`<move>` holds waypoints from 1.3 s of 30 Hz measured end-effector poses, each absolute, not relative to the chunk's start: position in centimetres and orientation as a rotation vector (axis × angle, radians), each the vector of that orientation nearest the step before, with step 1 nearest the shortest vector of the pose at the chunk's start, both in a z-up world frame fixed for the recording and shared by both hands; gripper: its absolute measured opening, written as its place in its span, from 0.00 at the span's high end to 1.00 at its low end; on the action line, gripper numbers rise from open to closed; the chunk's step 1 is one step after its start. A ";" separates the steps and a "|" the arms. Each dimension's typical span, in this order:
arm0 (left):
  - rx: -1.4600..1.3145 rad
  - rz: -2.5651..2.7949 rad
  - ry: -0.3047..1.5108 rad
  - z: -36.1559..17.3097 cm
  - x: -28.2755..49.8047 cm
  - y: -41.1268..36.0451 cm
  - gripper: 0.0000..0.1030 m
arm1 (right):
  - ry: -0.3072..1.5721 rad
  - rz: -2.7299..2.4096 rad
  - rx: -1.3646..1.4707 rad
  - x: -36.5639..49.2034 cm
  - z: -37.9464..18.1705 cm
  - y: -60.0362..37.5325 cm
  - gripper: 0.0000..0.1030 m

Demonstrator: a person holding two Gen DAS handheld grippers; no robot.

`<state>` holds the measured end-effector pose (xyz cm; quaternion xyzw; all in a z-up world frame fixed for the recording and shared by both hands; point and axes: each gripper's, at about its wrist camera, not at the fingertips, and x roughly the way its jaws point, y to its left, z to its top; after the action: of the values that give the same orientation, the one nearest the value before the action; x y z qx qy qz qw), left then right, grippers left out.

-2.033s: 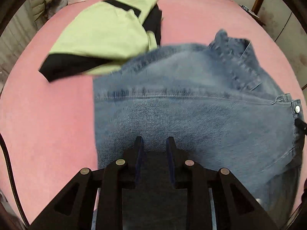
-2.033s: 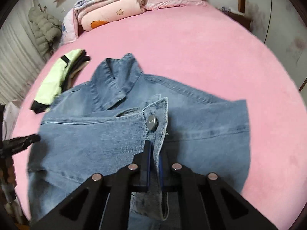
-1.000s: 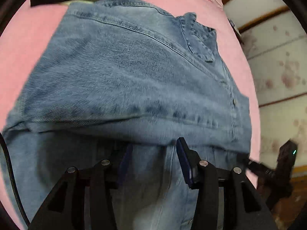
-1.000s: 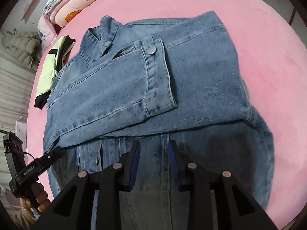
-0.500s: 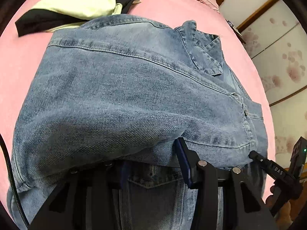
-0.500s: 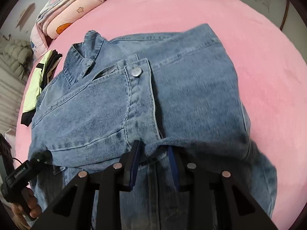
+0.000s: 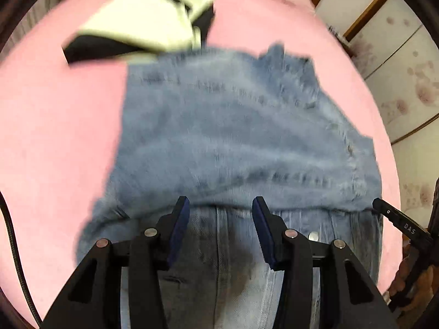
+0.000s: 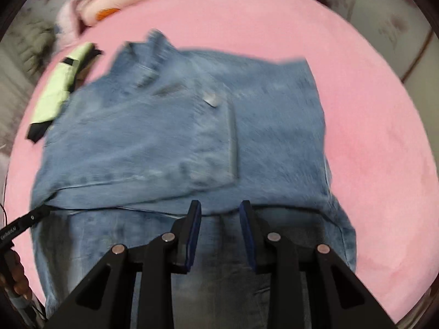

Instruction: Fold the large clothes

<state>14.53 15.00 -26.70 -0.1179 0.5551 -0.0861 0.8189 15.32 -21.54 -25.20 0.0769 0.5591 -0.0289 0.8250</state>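
Note:
A blue denim jacket [image 7: 233, 137] lies on the pink bed [image 7: 55, 137], sleeves folded across the body and collar [image 8: 153, 46] at the far end. One cuff with a metal button [image 8: 211, 100] rests on top. My left gripper [image 7: 219, 205] hovers over the near fold edge, open, with only cloth showing below the gap. My right gripper [image 8: 219, 205] stands the same way, open above the jacket [image 8: 178, 137], nothing pinched. Each view catches the other gripper at its side edge. Both frames are motion-blurred.
A folded light-green and black garment [image 7: 142, 24] lies beyond the jacket's left shoulder, and shows in the right wrist view as the green garment [image 8: 63, 82]. Pillows and a quilt [image 8: 109, 5] sit at the head of the bed. A wall with a door frame [image 7: 397, 54] runs along the right.
Both grippers have lifted and tilted back from the jacket's fold edge, so more of the bed and the green garment shows. The jacket stays folded on the bed.

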 end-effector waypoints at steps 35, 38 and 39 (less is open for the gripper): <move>0.029 0.017 1.150 -25.6 18.3 13.8 0.17 | 1.248 0.038 0.150 17.0 -25.0 -19.9 0.96; 0.012 0.005 1.125 -22.8 17.4 13.0 0.17 | 1.239 0.037 0.151 16.4 -22.8 -20.2 0.95; 0.003 0.003 1.119 -21.8 16.8 12.9 0.17 | 1.236 0.036 0.151 16.1 -22.1 -20.4 0.95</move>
<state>16.75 12.93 -21.76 0.0016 0.5307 0.0015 0.8475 16.08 -20.43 -22.14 0.0708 0.5790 0.0170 0.8121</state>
